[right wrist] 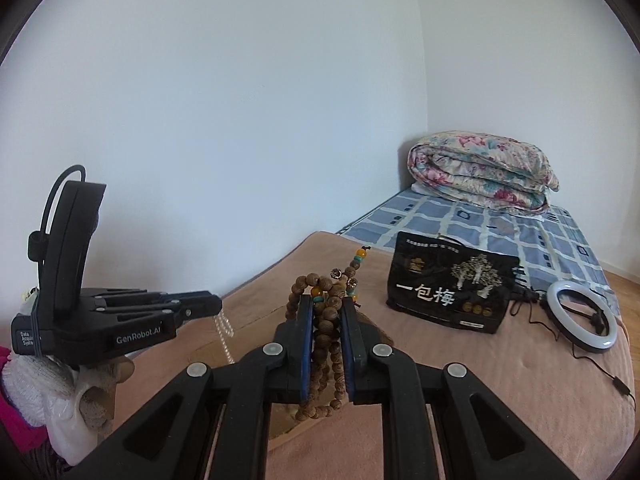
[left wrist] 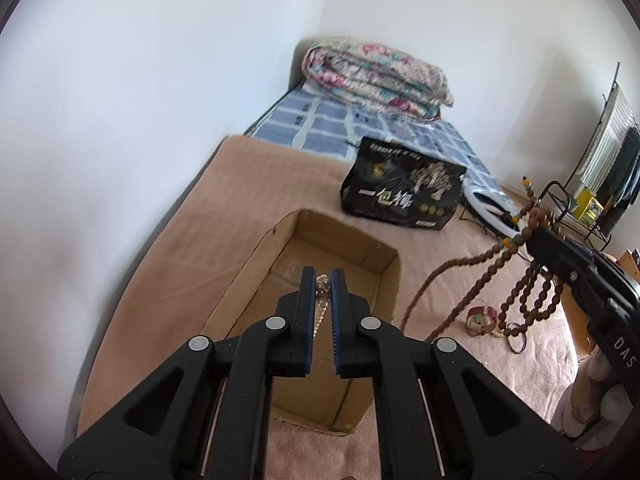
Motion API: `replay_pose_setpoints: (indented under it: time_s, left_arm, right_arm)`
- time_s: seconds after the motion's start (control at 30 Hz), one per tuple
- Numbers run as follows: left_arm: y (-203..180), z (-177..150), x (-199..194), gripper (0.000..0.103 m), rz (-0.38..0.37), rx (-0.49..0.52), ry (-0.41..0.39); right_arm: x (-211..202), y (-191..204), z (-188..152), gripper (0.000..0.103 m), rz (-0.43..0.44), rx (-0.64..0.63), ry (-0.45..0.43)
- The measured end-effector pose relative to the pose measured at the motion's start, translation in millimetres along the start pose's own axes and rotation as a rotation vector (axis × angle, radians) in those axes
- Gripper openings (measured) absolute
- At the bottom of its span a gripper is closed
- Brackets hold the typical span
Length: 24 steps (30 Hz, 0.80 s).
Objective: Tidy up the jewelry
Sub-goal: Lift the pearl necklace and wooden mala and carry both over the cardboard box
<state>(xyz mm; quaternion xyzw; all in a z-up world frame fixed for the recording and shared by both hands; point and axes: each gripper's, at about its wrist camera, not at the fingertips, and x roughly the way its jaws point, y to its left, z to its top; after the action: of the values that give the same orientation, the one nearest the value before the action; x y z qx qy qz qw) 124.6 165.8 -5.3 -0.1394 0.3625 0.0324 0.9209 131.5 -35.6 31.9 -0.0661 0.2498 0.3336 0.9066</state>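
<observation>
Right now the wooden bead strand (right wrist: 329,330) is bunched between the blue pads of the right gripper (right wrist: 328,300), clamped there, with loops spilling out behind the jaws and a tail with amber and turquoise beads sticking up toward 12 o'clock. In the left wrist view the same strand (left wrist: 520,280) hangs from that gripper (left wrist: 538,246) at about 3 o'clock, its long axis running nearly straight down, and one long loop trails back toward the pink blanket (left wrist: 460,240).

A second piece, a pale clear-bead chain (left wrist: 322,300), is pinched in the left gripper (left wrist: 322,276), whose jaws are closed on it; it dangles straight down at 12 o'clock from the tips.

The open cardboard box (left wrist: 384,268) lies directly under and ahead of the left gripper, long axis running from 6 toward 12 o'clock in that view. So the left hand looks nearer: its chain seems to hang already over the box's interior. The wooden strand is well off to the box's 3 o'clock side, over the blanket, and would probably have to travel toward 9 o'clock to clear the box's right wall.

Other small jewelry (left wrist: 482,316) lies on the blanket near the box's right side. Farther off sit a black printed bag (left wrist: 404,188) and a ring light (right wrist: 582,316).
</observation>
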Motion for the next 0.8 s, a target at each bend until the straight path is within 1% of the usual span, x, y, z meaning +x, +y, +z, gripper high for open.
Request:
replay_pose_setpoints:
  time_s: [0.13, 0.23, 0.57, 0.8]
  left_arm:
    - [17.9, -9.0, 20.8, 0.005, 0.023, -0.029, 0.076]
    - [22.9, -14.2, 28.5, 0.005, 0.036, -0.024, 0.102]
    - [22.7, -20.2, 44.3, 0.005, 0.050, -0.009, 0.150]
    - [22.2, -22.4, 52.5, 0.005, 0.058, -0.001, 0.176]
  right_arm:
    - [26.9, 2.5, -8.9, 0.010, 0.005, 0.010, 0.039]
    - [47.1, 0.7, -16.6, 0.010, 0.013, 0.011, 0.076]
    - [100.1, -11.4, -40.3, 0.010, 0.025, 0.044, 0.187]
    - [119.2, -15.5, -51.4, 0.011, 0.026, 0.067, 0.241]
